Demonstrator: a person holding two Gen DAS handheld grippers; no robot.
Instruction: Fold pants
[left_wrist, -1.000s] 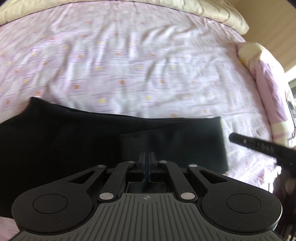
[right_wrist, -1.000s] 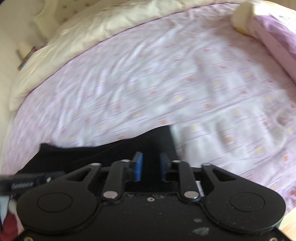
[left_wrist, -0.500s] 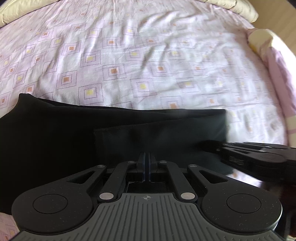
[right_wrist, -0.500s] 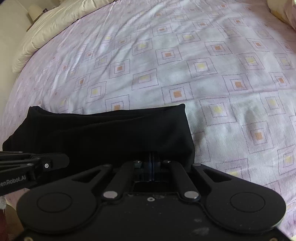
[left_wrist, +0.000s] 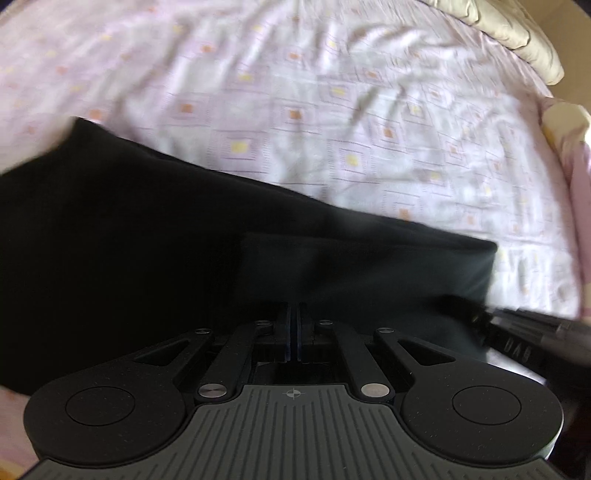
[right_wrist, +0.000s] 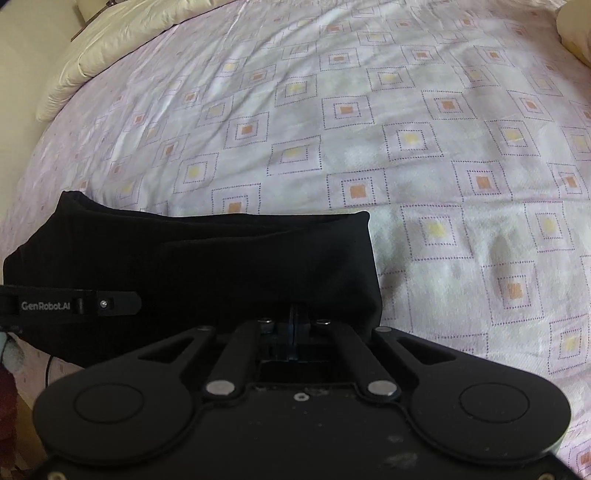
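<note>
The black pants (left_wrist: 155, 236) lie folded lengthwise on the bed, running left to right across both views (right_wrist: 221, 266). My left gripper (left_wrist: 294, 314) is shut on the near edge of the pants, with a folded-over layer just ahead of it. My right gripper (right_wrist: 295, 317) is shut on the near edge close to the right end of the pants. The right gripper shows at the right edge of the left wrist view (left_wrist: 532, 332); the left gripper shows at the left of the right wrist view (right_wrist: 74, 304).
The bed is covered by a pink sheet with square patterns (right_wrist: 406, 140). A cream duvet (right_wrist: 122, 29) lies along the far side. A pink and cream pillow (left_wrist: 569, 125) sits at the right end.
The right gripper closed on the pants edge a second ago and stays shut. The left wrist view has tilted and blurred, so the left gripper is moving with the cloth held.
</note>
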